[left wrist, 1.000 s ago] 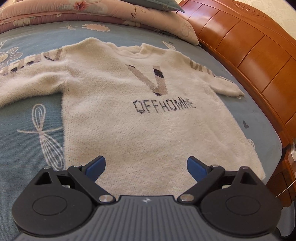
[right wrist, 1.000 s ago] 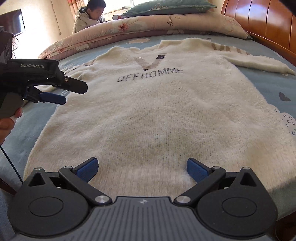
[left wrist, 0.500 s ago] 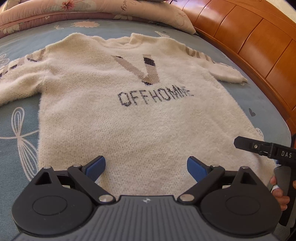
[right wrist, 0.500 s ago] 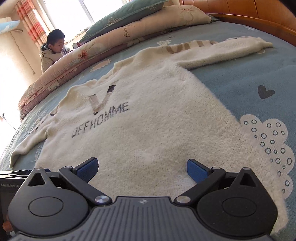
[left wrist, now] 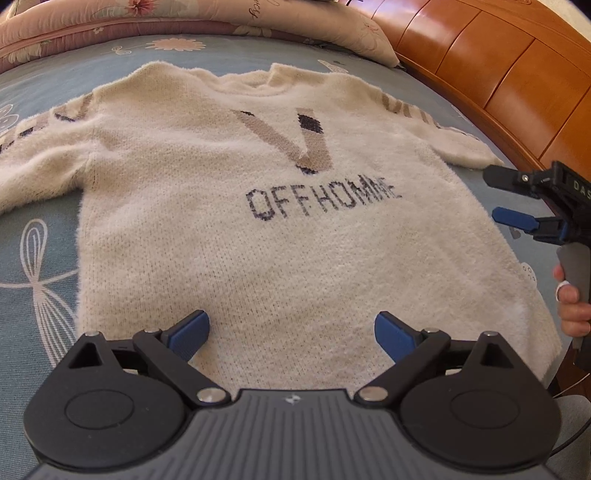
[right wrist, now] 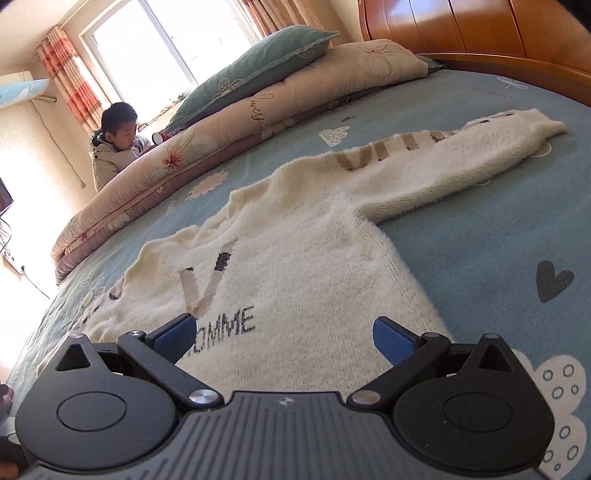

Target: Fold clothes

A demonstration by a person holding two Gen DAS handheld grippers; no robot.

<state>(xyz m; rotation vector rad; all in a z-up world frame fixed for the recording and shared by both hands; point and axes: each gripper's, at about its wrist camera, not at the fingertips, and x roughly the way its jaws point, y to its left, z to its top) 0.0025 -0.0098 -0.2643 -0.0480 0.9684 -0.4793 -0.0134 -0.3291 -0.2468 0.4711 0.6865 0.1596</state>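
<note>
— Left wrist view: cream sweater point(left wrist: 280, 236) spread flat, front up, on the blue bedsheet point(left wrist: 33, 266), collar toward the rolled quilt point(left wrist: 184, 22), both sleeves out sideways. Left gripper point(left wrist: 291, 332) above the hem, jaws spread wide, empty.

— And the other side?

— Right gripper point(left wrist: 495, 199) by the sweater's right edge, held in a hand point(left wrist: 570, 306), jaws parted, gripping nothing. Wooden headboard point(left wrist: 498, 74) along that side.

— From the right wrist?

— Right gripper point(right wrist: 284, 334) low over the chest lettering, blue pads apart. Right sleeve point(right wrist: 443, 166) stretched across the sheet. Person point(right wrist: 114, 147) seated beyond the quilt, near the window point(right wrist: 166, 44).
</note>
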